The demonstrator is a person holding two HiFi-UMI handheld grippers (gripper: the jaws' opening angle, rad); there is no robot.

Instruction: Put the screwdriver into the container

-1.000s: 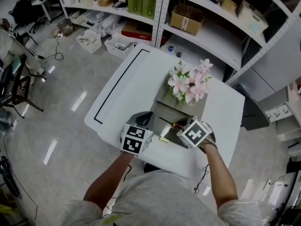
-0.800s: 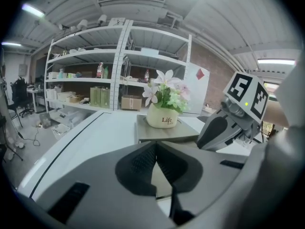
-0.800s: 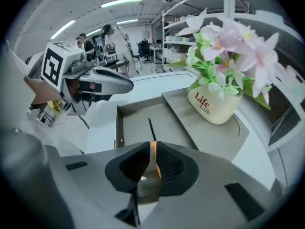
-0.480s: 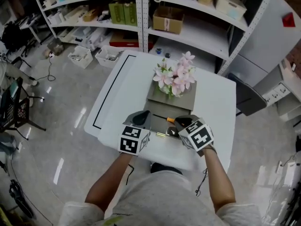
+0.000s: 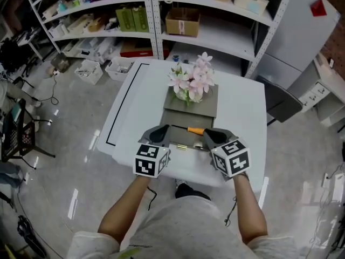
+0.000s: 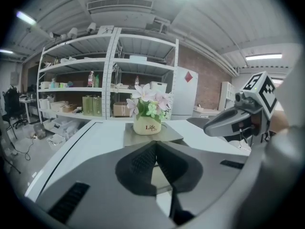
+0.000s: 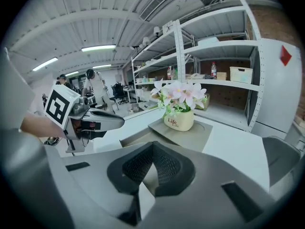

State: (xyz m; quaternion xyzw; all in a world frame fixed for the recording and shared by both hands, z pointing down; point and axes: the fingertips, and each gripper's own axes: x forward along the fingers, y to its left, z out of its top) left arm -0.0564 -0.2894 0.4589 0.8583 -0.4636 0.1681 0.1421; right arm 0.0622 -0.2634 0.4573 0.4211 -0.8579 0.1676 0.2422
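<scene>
Both tools sit over the near edge of the white surface, side by side and apart, jaws pointing away from the person. The left tool is clenched on nothing, and its own view shows the two dark jaws meeting at the tips. The right tool is clenched the same way, also empty.

Between them on the surface lies a small brass-coloured piece, too small to name.

Just beyond it the screwdriver lies crosswise. Its orange handle is close to the right tool and its dark shaft reaches toward the left one. Neither tool grips it. It lies at the near end of the grey tray, but I cannot tell whether it is inside the rim or just short of it.

Farther along, on the tray's far half, a cream pot of pink flowers stands upright, with "Life" printed on its side.

Behind the surface are white shelves holding a cardboard box and green boxes. A white cabinet stands to the right.
</scene>
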